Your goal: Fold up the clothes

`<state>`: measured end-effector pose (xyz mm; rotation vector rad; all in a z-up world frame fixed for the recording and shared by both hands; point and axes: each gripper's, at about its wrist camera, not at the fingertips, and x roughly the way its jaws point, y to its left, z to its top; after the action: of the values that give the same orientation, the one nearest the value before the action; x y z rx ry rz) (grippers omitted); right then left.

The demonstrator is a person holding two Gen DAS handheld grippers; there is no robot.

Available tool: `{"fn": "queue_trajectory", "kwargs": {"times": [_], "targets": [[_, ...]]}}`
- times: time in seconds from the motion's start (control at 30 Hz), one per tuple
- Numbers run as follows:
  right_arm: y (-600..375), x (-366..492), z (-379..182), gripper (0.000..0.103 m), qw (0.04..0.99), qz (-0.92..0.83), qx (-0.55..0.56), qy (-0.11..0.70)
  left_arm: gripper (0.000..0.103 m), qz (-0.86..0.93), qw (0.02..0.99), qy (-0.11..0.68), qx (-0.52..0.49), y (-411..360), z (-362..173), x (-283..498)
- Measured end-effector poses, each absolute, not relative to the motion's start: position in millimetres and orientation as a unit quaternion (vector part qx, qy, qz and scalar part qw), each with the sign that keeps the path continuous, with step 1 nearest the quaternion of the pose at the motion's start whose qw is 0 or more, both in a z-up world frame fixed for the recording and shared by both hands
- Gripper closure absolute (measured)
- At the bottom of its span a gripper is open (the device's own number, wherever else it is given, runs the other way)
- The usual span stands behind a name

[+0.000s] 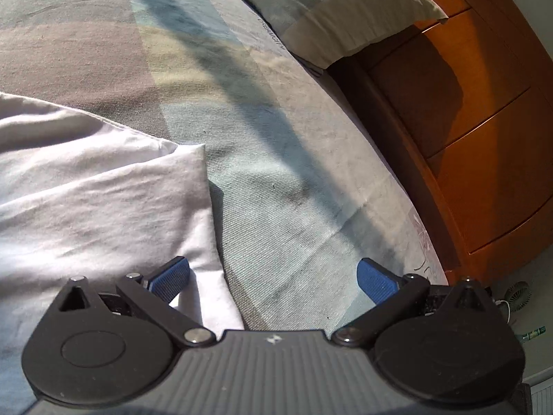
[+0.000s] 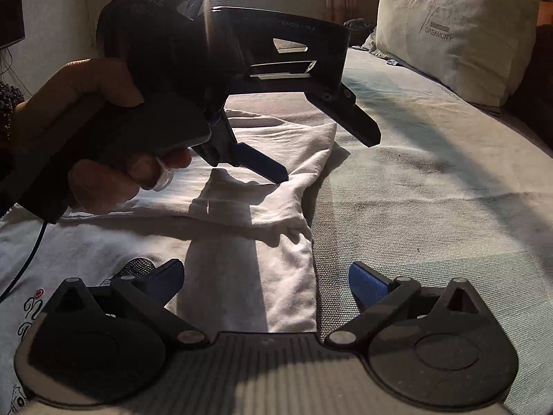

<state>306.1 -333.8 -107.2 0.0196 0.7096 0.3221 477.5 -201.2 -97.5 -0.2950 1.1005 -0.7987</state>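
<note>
Both your tongs stand released, jaws spread wide, nothing between the blue pads. Left gripper (image 1: 273,282) hangs low over the right edge of the white T-shirt (image 1: 100,200); its left pad sits above cloth, its right pad above bare bed sheet (image 1: 293,180). In the right wrist view the left gripper (image 2: 325,155) hovers just over the far part of the shirt, your hand (image 2: 93,138) wrapped on its grip. Right gripper (image 2: 266,282) straddles the shirt's near right edge the same way.

The T-shirt (image 2: 242,207) lies flat on the bed, left of centre. Its right side seems already turned in: a doubled panel with a straight right edge runs near to far, and a sleeve-like flap lies across it. A printed motif shows at near left.

Judgement: you are mid-fold, between grasps. Released jaws over that edge fit either just having laid it down or being about to pinch it; the pictures do not settle which.

Materials:
- Shirt: thin soft jersey, finely wrinkled, limp; it will slump and drag unless lifted at two points.
- Sheet: coarse-weave, grey-green and mauve blocks, slightly grippy.
- Pillow (image 2: 456,31): plump, cream, printed lettering, far right.
- Wooden headboard (image 1: 484,121): glossy orange panels, right.
- Hard sunlight, strong shadows mask creases.
</note>
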Motion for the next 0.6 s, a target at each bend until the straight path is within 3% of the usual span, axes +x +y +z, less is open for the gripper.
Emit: {"fn": "queue_trajectory", "kwargs": {"times": [0.6], "targets": [[-346.1, 307.4, -106.7, 0.0, 0.924, 0.158, 0.046, 0.344, 0.001, -0.337, 0.796, 0.493, -0.1, -226.9, -79.3, 512.0]]}}
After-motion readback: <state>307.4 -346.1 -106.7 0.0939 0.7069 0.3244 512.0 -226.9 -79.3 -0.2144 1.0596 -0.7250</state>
